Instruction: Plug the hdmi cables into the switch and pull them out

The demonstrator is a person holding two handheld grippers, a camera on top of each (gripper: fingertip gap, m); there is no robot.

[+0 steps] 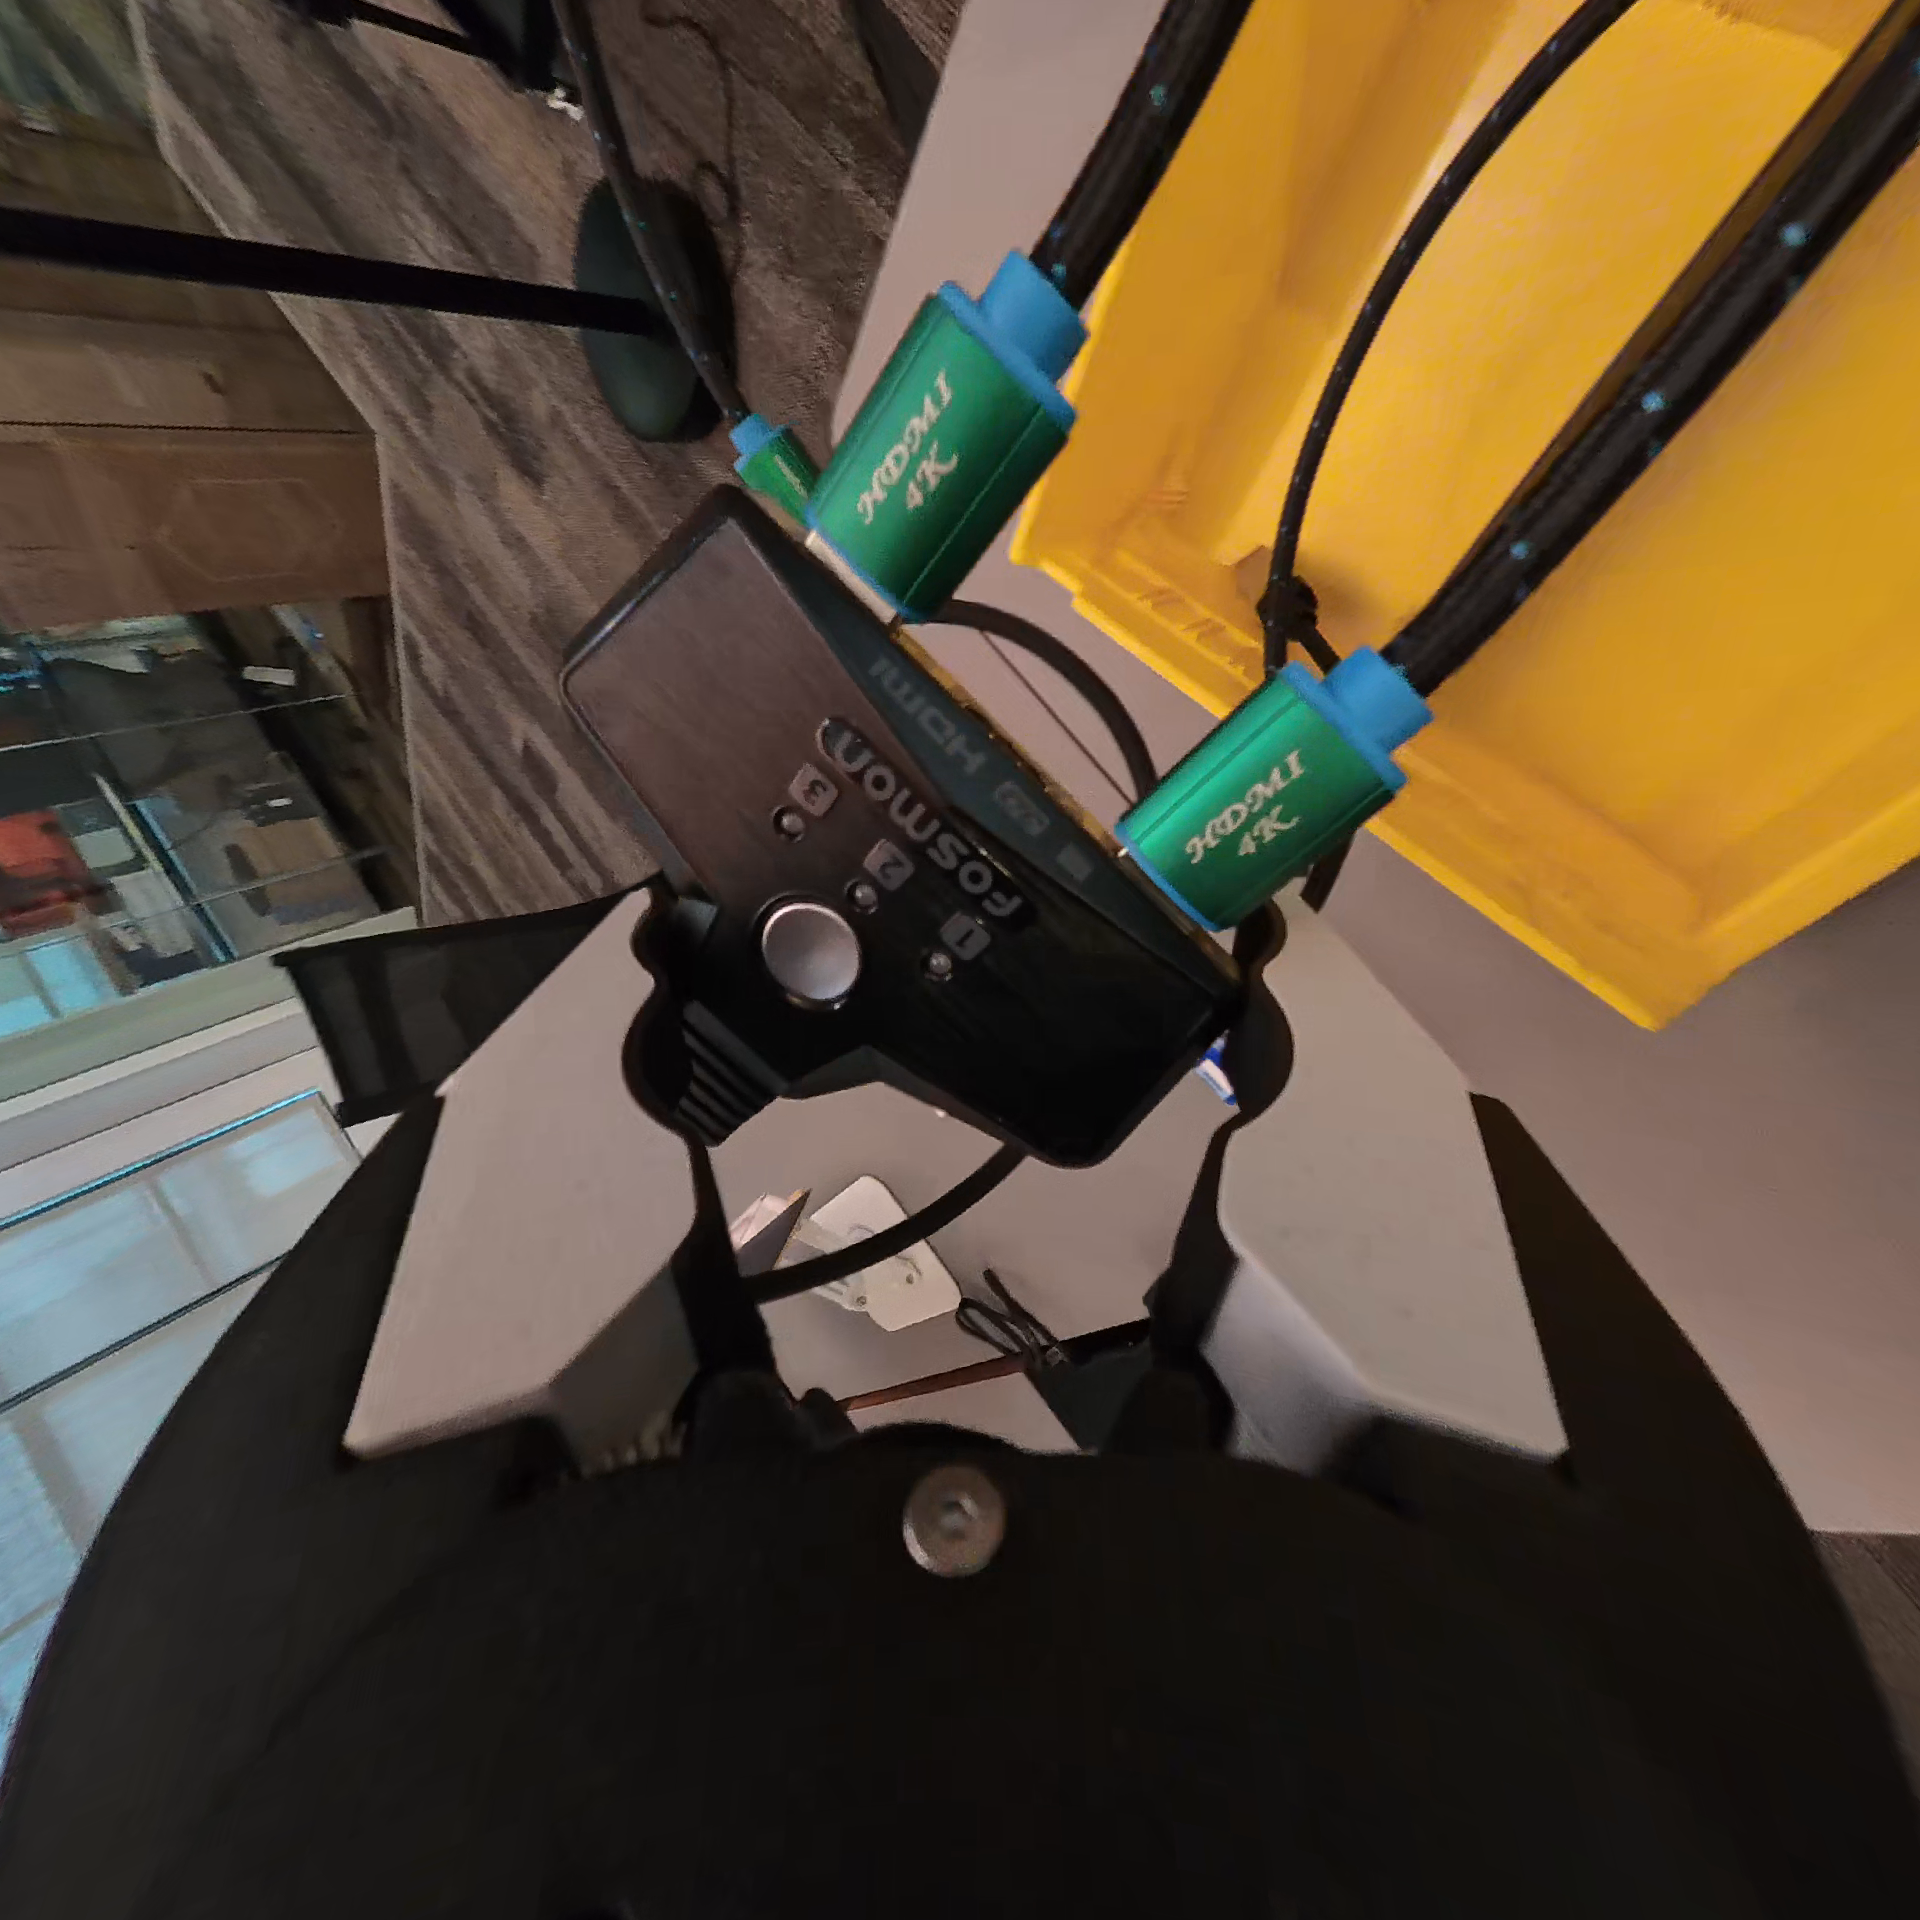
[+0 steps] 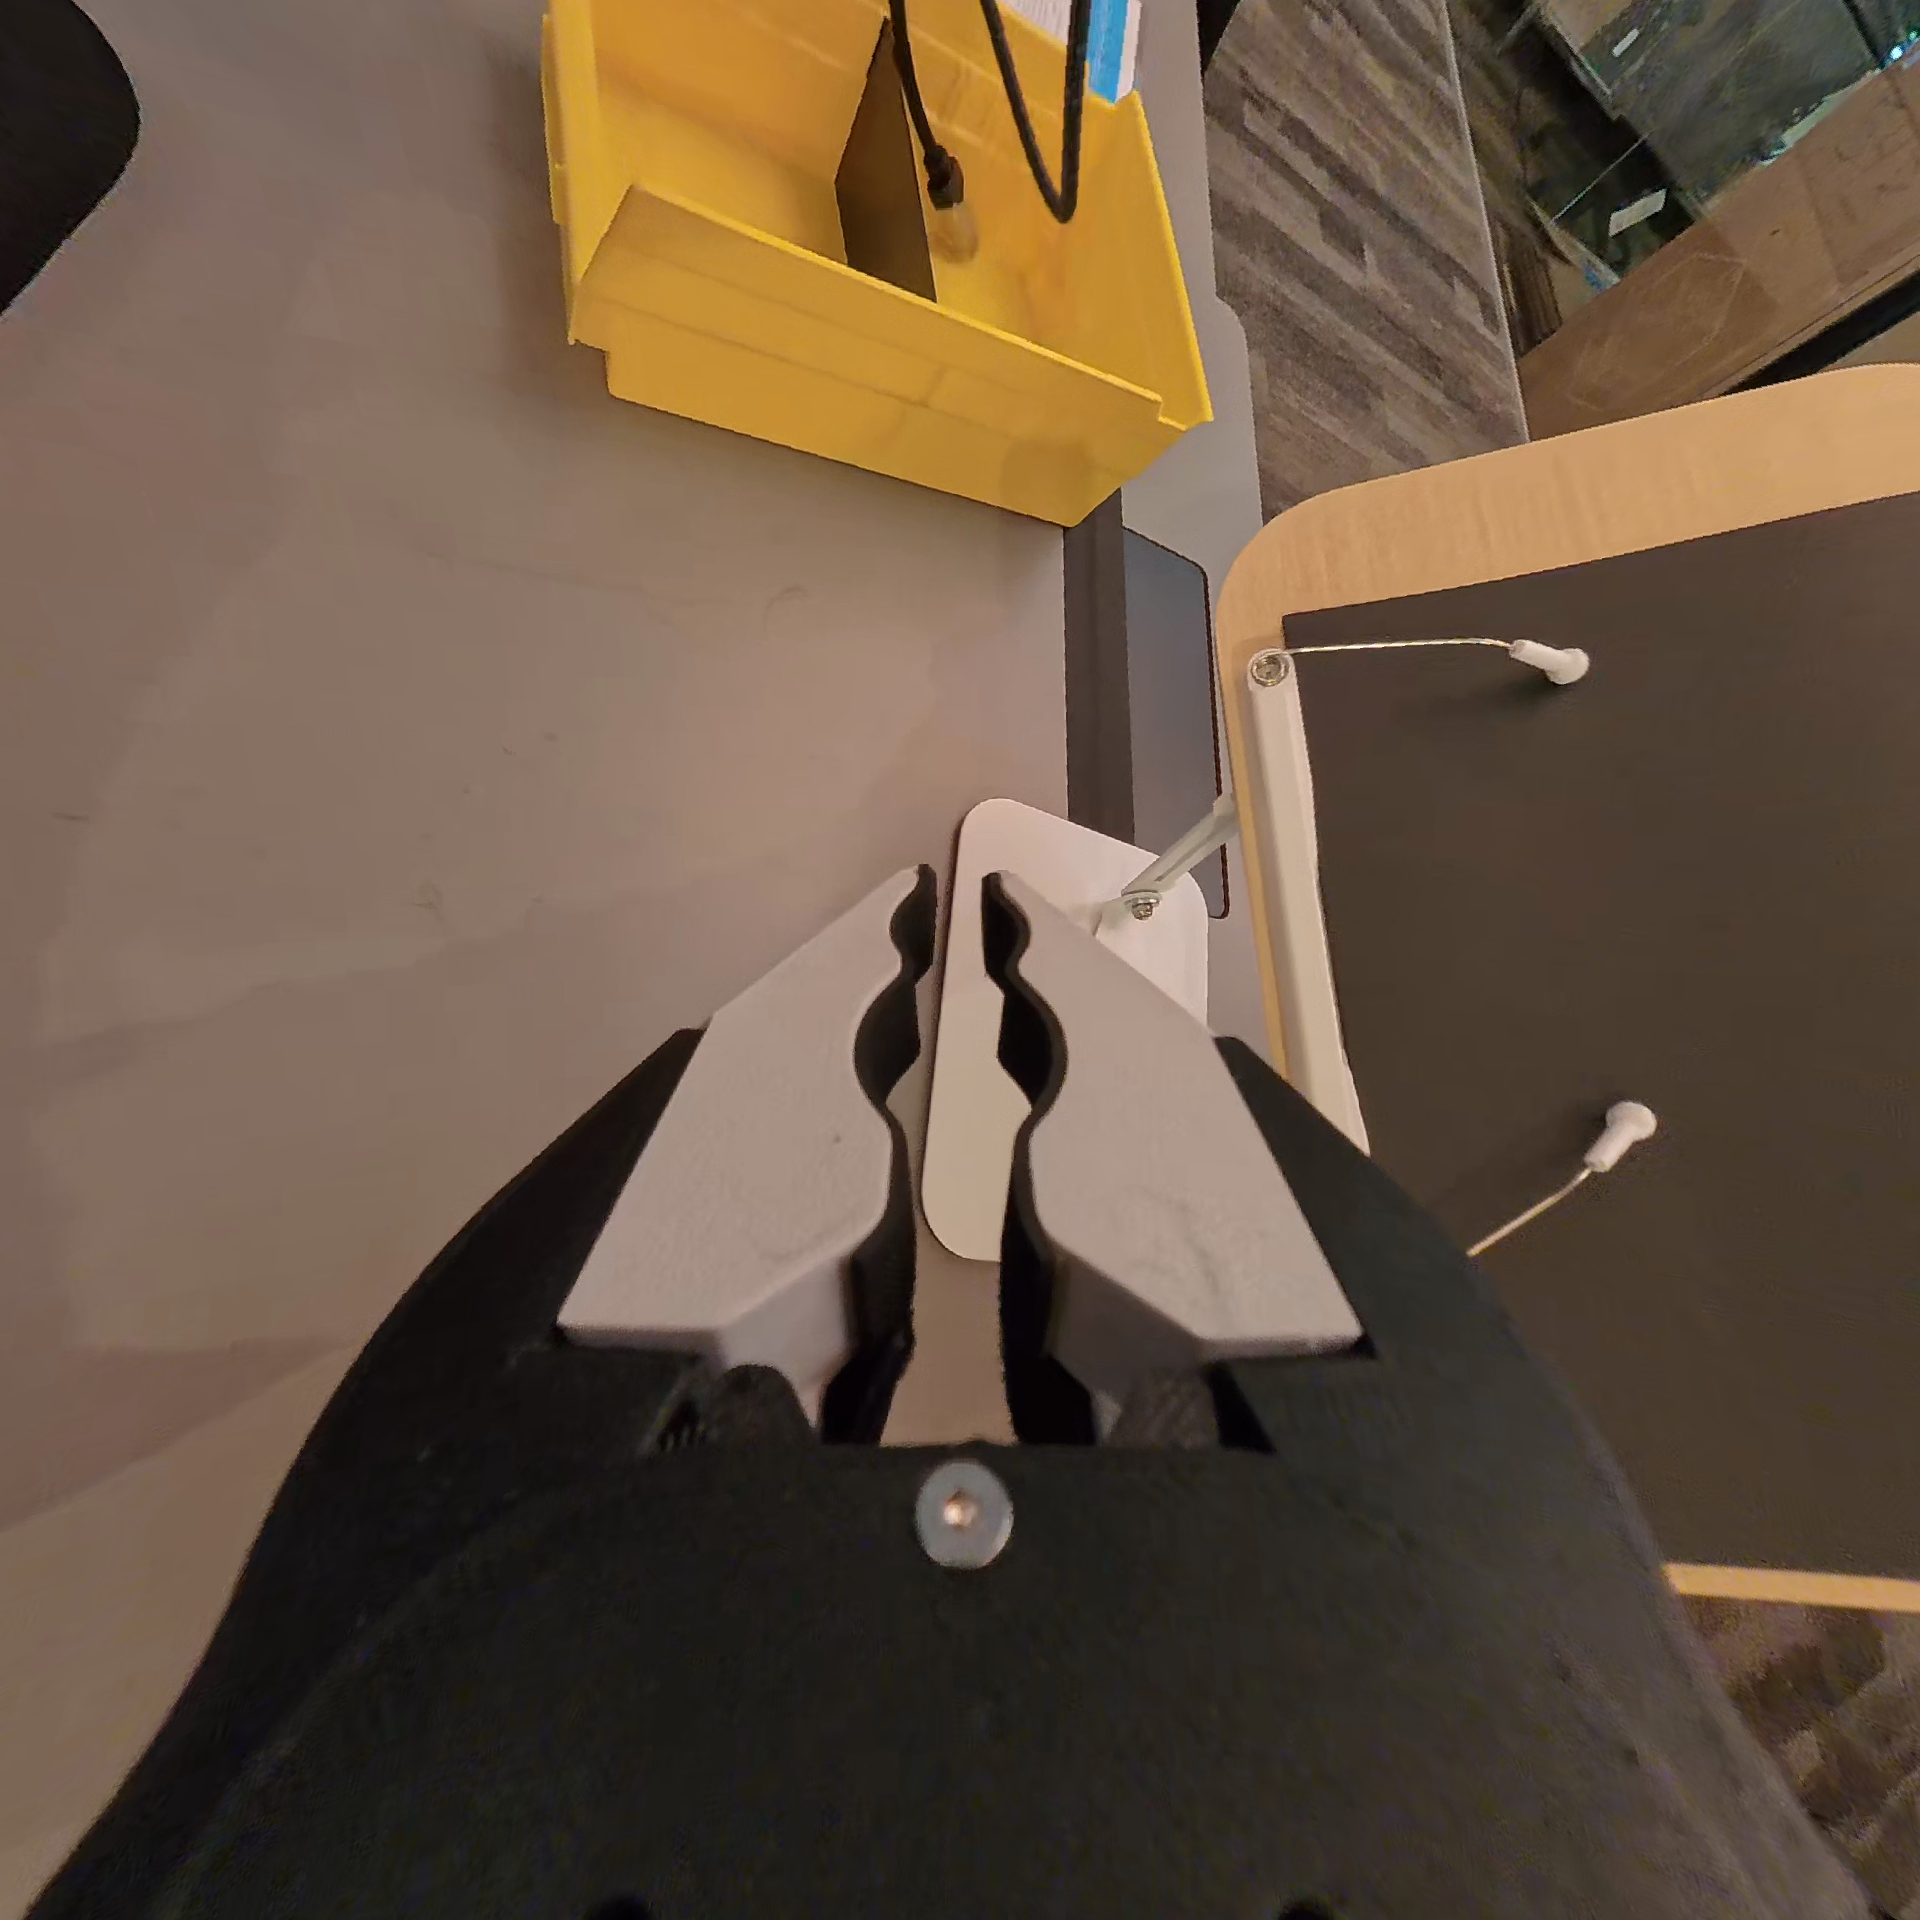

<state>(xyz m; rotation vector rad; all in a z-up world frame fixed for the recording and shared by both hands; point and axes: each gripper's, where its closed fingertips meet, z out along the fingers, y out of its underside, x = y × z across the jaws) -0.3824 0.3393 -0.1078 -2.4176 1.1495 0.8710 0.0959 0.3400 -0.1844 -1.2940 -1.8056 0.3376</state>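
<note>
Fingers of the left gripper, black and ribbed, are closed on the near end of the switch, a black brushed-metal box held tilted above the grey table. Printed lettering, three numbered indicator lights and a round silver button are carried on its top face. Two green plugs with blue collars, each marked with pale lettering, are seated in the far edge of the switch; a third green plug is partly visible beyond its far corner. Braided black cables are led from the plugs across a yellow bin.

Fingers of the right gripper, grey with wavy inner edges, are drawn nearly together with only a narrow slit left between the tips, and nothing is held. A white plate on the table is seen beneath them. Farther off, the yellow bin is seen with thin black cables hanging into it.
</note>
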